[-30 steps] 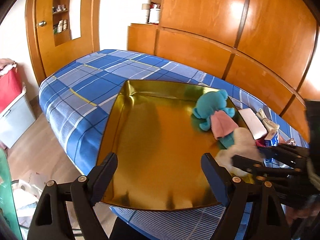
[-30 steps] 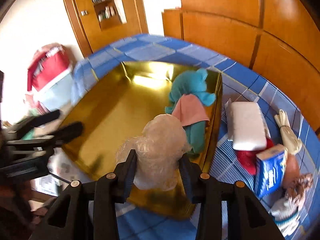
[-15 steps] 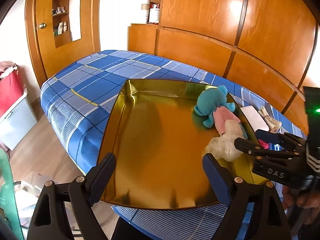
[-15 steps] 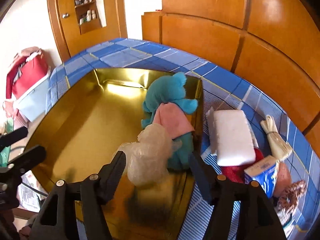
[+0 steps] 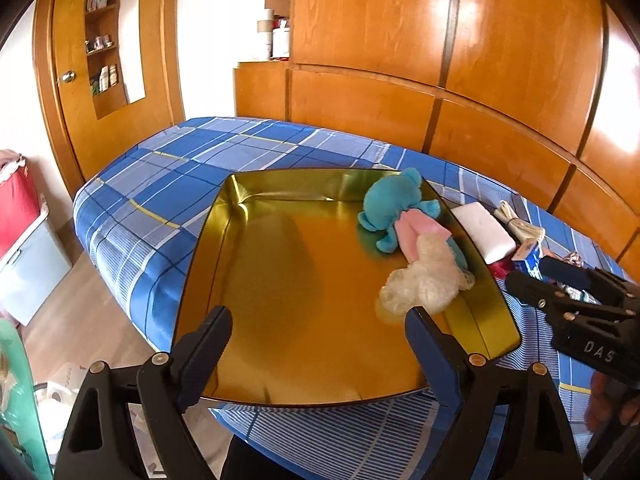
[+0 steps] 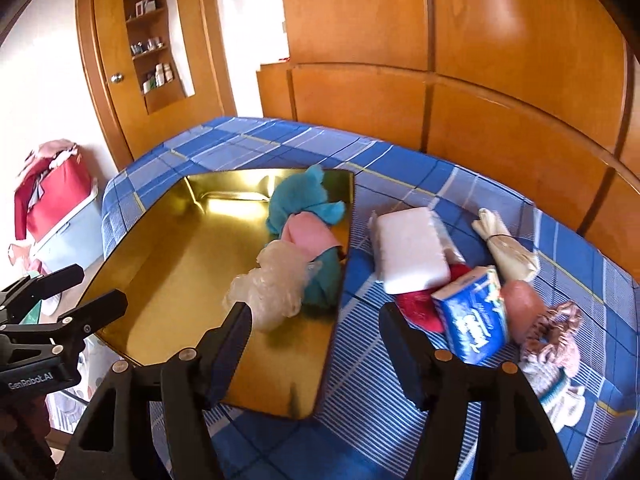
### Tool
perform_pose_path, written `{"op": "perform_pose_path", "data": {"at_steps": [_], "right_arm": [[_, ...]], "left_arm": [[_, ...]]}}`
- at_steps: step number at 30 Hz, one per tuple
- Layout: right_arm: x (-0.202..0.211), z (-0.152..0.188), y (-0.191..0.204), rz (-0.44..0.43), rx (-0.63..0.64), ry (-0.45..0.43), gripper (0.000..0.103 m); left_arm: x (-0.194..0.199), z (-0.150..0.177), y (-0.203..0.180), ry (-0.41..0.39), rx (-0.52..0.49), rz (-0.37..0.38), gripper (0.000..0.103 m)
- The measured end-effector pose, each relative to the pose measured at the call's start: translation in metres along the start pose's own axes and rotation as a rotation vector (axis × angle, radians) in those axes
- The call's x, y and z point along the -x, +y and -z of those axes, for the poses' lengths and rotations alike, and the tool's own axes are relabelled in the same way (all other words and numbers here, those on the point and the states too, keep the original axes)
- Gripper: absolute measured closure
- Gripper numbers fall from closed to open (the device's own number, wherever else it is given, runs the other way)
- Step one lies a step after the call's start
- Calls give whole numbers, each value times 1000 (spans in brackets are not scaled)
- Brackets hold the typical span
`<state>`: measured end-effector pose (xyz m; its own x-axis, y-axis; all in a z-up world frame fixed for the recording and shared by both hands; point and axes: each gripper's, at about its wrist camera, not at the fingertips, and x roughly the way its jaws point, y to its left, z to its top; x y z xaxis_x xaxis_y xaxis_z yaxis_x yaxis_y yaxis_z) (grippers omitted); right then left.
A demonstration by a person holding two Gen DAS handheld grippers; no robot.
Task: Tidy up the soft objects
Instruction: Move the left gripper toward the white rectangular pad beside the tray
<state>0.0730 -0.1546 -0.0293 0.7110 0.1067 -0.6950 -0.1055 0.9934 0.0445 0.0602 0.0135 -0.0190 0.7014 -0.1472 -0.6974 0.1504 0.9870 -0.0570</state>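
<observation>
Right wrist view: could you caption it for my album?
Open right hand-held gripper above shiny gold metal tray holding teal plush toy and crumpled clear plastic bag.

Home bedroom: bed w/ blue plaid sheet (image 5: 168, 184), wood wardrobe panels (image 5: 440, 32), door (image 6: 108, 60).

Both wrist views over tray (image 5: 208, 248)
</observation>
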Motion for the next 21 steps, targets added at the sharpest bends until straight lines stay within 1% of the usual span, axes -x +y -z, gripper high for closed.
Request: {"op": "perform_pose_path", "data": {"at_steps": [8,21], "right_arm": [[27,6,-23,32,-41,-48,36],[48,16,-53,82,-82,-70,36]], "left_arm": [[2,2,-19,3,-48,18,14],[2,7,-44,20,-116,40,14]]}}
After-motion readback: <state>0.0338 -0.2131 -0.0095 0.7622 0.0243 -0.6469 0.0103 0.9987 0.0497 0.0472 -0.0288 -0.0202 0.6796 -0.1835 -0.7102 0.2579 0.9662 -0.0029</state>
